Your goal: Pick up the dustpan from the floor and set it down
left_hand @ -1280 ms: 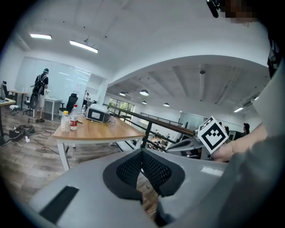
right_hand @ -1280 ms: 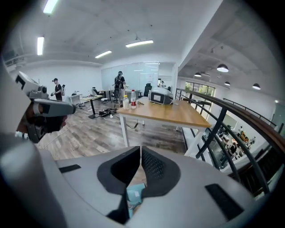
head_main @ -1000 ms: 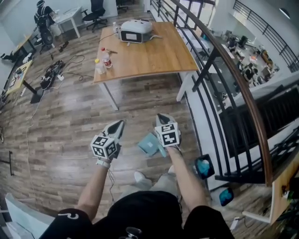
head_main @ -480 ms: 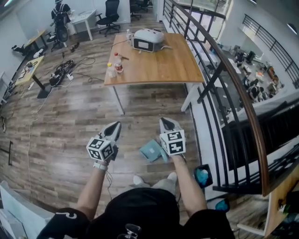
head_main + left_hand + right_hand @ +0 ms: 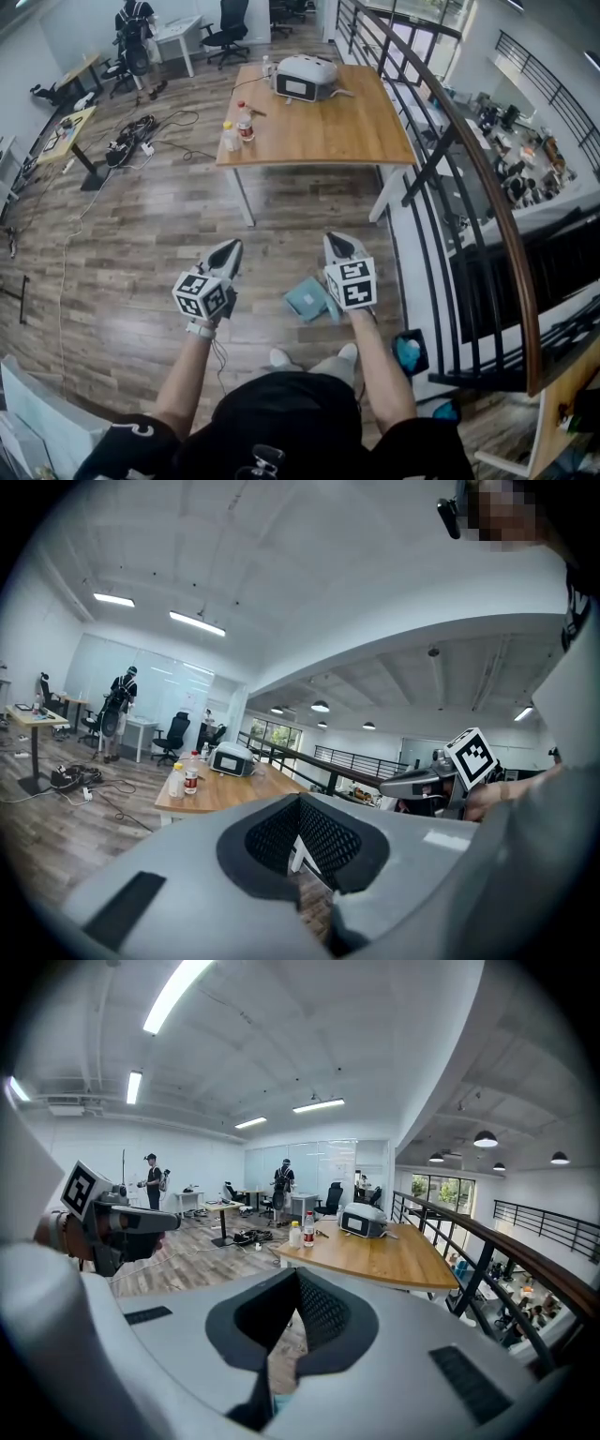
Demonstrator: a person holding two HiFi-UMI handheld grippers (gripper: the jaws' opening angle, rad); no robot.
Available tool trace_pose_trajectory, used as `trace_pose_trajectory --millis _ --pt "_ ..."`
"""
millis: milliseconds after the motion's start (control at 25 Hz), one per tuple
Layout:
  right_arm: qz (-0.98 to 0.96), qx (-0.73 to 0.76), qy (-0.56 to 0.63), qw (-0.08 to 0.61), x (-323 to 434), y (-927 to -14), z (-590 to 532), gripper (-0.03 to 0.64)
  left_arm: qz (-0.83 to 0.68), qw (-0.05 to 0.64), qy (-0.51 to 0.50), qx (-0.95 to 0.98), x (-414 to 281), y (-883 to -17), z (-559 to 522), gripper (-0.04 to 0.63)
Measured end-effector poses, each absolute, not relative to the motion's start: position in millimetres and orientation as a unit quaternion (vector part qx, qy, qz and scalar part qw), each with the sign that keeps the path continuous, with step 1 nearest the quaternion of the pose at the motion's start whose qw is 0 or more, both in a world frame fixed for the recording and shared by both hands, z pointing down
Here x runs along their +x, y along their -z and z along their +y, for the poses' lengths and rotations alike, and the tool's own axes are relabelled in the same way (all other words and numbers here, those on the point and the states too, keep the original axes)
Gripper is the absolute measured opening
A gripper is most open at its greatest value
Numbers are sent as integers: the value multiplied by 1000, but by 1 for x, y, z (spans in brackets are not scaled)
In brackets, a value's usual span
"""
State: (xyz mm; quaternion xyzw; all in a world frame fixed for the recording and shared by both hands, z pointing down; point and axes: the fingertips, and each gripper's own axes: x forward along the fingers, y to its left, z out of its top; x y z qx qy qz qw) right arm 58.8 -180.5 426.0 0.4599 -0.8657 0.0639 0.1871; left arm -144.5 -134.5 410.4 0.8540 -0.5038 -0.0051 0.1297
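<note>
A teal dustpan (image 5: 304, 298) lies on the wooden floor just ahead of the person's shoes. Its right side is hidden under my right gripper (image 5: 334, 240), which hovers above it, shut and holding nothing. A sliver of teal shows low in the right gripper view, below the closed jaws (image 5: 297, 1277). My left gripper (image 5: 232, 247) is held level with it to the left, clear of the dustpan, also shut and empty. In the left gripper view its jaws (image 5: 300, 801) point toward the table.
A wooden table (image 5: 319, 131) stands ahead with bottles (image 5: 246, 122) and a grey machine (image 5: 305, 77) on it. A black railing (image 5: 469, 187) runs along the right. Cables (image 5: 131, 141) and desks lie far left, where a person (image 5: 136, 23) stands.
Both grippers have risen a little, keeping side by side and shut. The dustpan has stayed on the floor.
</note>
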Motion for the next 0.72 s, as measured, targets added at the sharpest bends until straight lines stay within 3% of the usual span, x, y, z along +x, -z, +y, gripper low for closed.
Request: trace_pose_trajectory --millis 720 --pt "-867 460 -58 181 51 -425 -179 -3 -498 126 1 858 -147 -414 -133 -3"
